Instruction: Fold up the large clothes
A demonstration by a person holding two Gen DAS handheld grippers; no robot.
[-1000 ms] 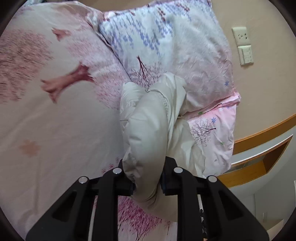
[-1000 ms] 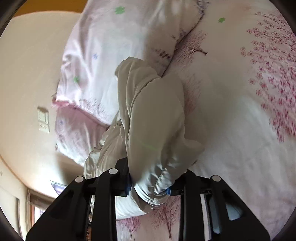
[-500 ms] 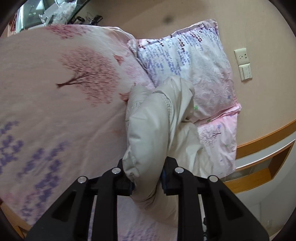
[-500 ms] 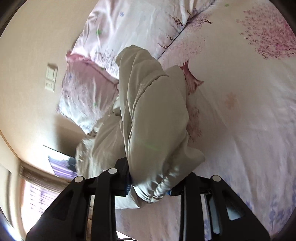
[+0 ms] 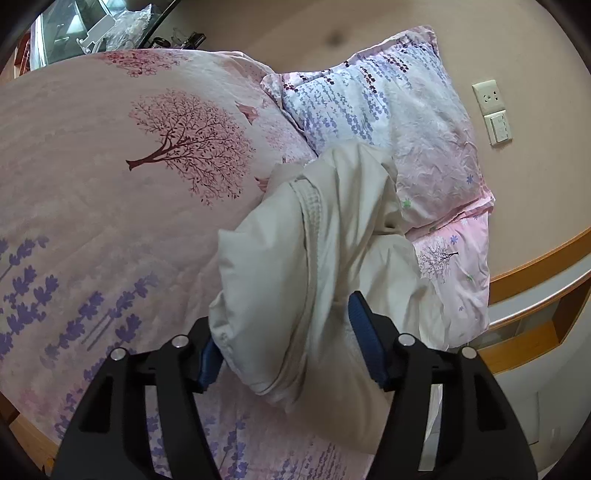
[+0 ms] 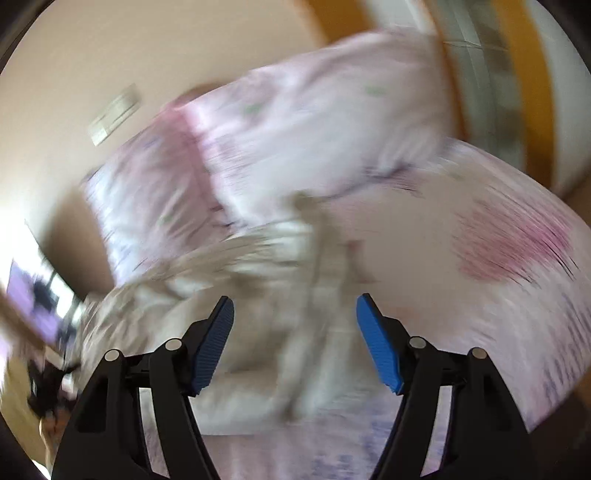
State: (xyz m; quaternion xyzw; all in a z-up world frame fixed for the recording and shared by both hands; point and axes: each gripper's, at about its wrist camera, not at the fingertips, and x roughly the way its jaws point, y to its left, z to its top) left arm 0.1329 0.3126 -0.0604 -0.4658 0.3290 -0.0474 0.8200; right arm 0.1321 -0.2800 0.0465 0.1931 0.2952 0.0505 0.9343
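A cream padded garment (image 5: pixel 314 240) lies bunched on the pink flowered bed cover (image 5: pixel 110 184), its far end against the pillows. My left gripper (image 5: pixel 284 321) has its jaws opening around the near end of the garment. The cloth sags over the left finger, and the blue right pad (image 5: pixel 365 339) stands off it. The right wrist view is blurred by motion. There my right gripper (image 6: pixel 294 299) is opening too, with nothing between its blue pads (image 6: pixel 376 339). The garment (image 6: pixel 258 266) lies on the bed below and beyond it.
Two flowered pillows (image 5: pixel 388 110) lean on the beige wall at the head of the bed. Wall sockets (image 5: pixel 495 110) sit to their right. A wooden bed ledge (image 5: pixel 535 258) runs along the right. Cluttered shelving (image 5: pixel 92 29) shows at the far top left.
Both grippers were shut on the garment and now stand apart from it. The cloth has slumped onto the bed. The right view has swung and rolled, and now looks down from higher up.
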